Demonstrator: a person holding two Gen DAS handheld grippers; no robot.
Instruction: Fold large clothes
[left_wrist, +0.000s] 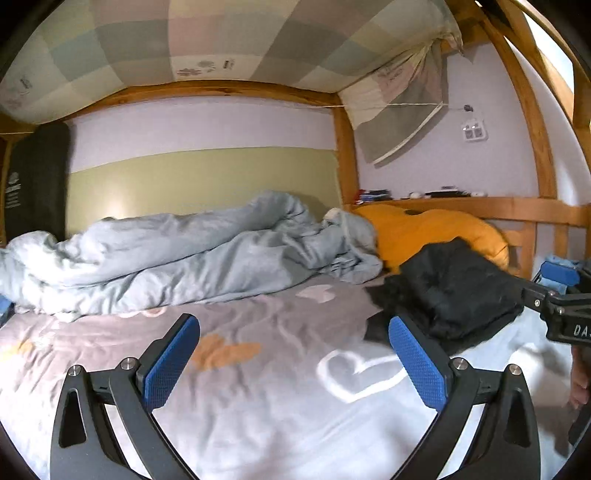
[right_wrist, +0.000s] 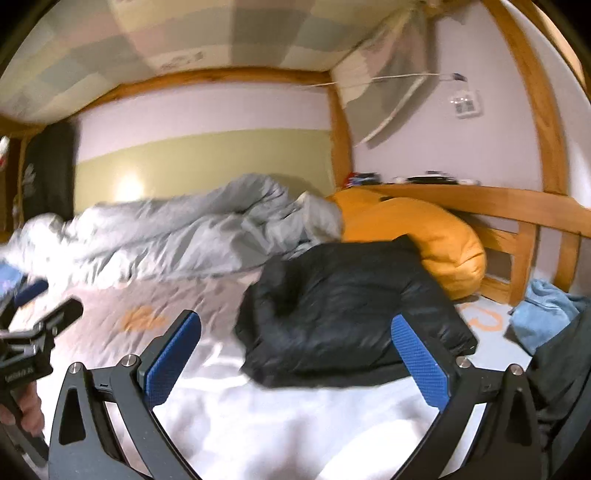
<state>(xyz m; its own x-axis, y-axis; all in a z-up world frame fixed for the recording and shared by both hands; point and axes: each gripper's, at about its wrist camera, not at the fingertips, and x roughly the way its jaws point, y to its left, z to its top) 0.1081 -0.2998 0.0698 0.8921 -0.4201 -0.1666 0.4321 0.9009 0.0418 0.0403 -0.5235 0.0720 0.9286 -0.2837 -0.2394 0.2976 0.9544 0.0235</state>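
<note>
Black padded jacket (right_wrist: 347, 314), one, folded into a bundle, lies on the heart-printed sheet (left_wrist: 258, 369) against one orange pillow (right_wrist: 417, 236). Left gripper (left_wrist: 295, 365) and right gripper (right_wrist: 295, 365) both stand spread wide, empty, touching nothing. One grey-blue duvet (left_wrist: 184, 258) lines the far wall; one light-blue garment (right_wrist: 546, 317) lies by the wooden bed rail (right_wrist: 517, 236). Bare sheet lies open beneath the jaws.
</note>
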